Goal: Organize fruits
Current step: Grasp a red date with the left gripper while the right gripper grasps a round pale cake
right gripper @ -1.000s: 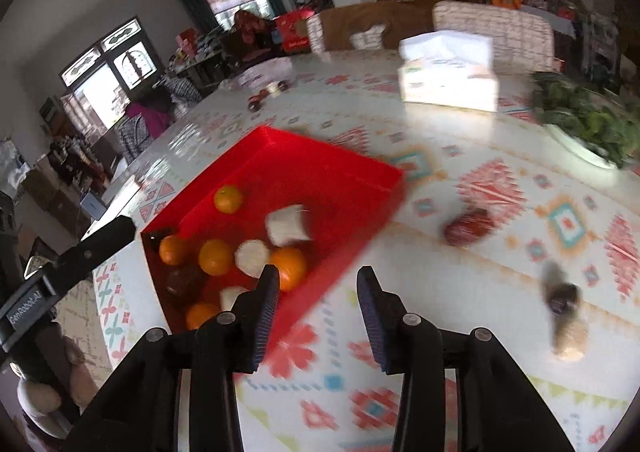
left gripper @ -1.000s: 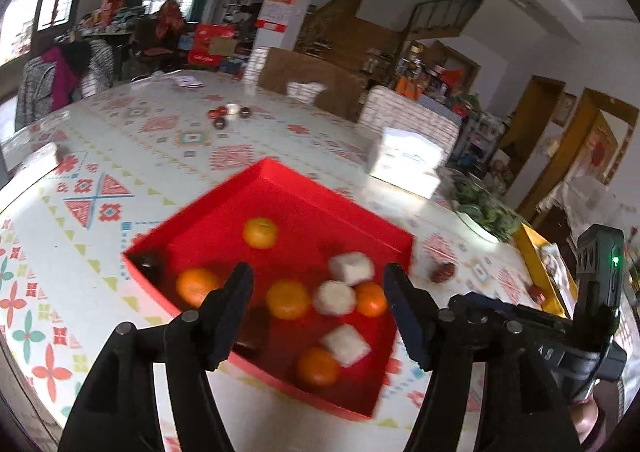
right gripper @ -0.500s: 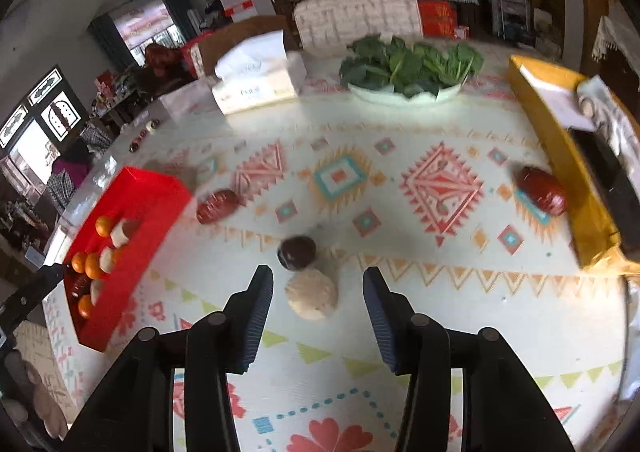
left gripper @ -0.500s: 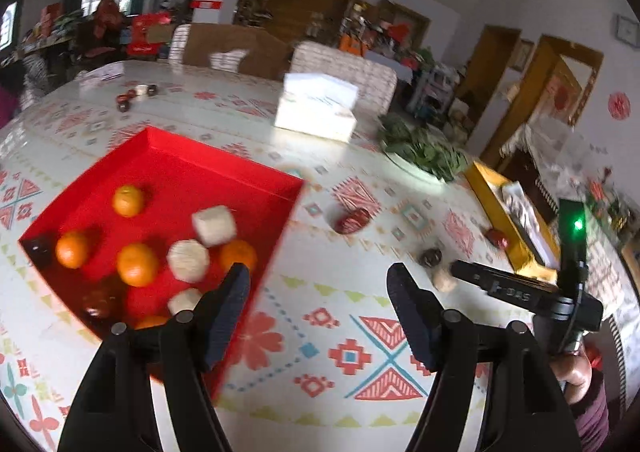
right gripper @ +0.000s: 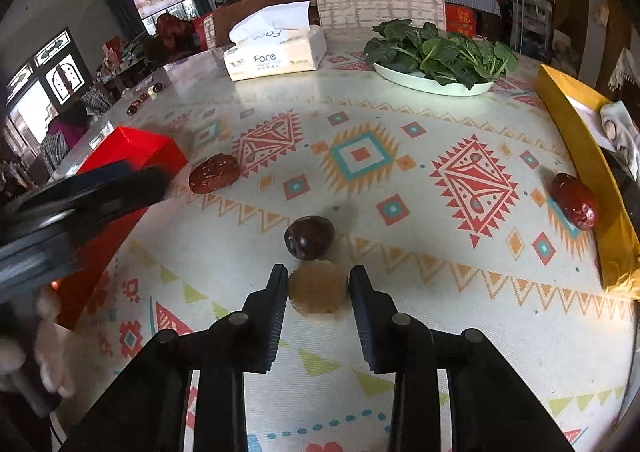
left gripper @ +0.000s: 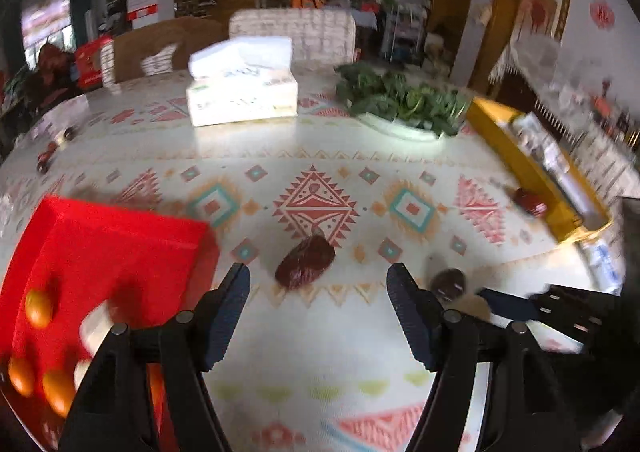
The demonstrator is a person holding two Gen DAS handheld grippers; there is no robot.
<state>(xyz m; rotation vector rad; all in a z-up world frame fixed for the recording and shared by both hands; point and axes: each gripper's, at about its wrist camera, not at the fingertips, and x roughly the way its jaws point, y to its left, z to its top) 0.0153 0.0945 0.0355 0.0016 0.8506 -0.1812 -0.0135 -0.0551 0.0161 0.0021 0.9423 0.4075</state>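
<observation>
My right gripper (right gripper: 318, 286) is open with its jaws on either side of a tan round fruit (right gripper: 317, 290) on the patterned tablecloth, not closed on it. A dark purple fruit (right gripper: 309, 237) lies just beyond it. A red date (right gripper: 214, 173) lies near the red tray (right gripper: 132, 150), and another red date (right gripper: 575, 200) lies by the yellow box (right gripper: 588, 164). My left gripper (left gripper: 318, 290) is open and empty, above the table, with a red date (left gripper: 306, 261) just beyond its tips. The red tray (left gripper: 100, 240) at its left holds oranges (left gripper: 38, 308) and white pieces (left gripper: 94, 326).
A tissue box (right gripper: 276, 52) and a plate of green leaves (right gripper: 440, 56) stand at the back. Chairs line the table's far edge. Small dark fruits (left gripper: 46, 160) lie far left. The left gripper's arm (right gripper: 72, 204) crosses the right view at left.
Both grippers swung right, away from the red tray. The right gripper moved forward until the tan fruit sits between its jaws. The left gripper now faces the date.
</observation>
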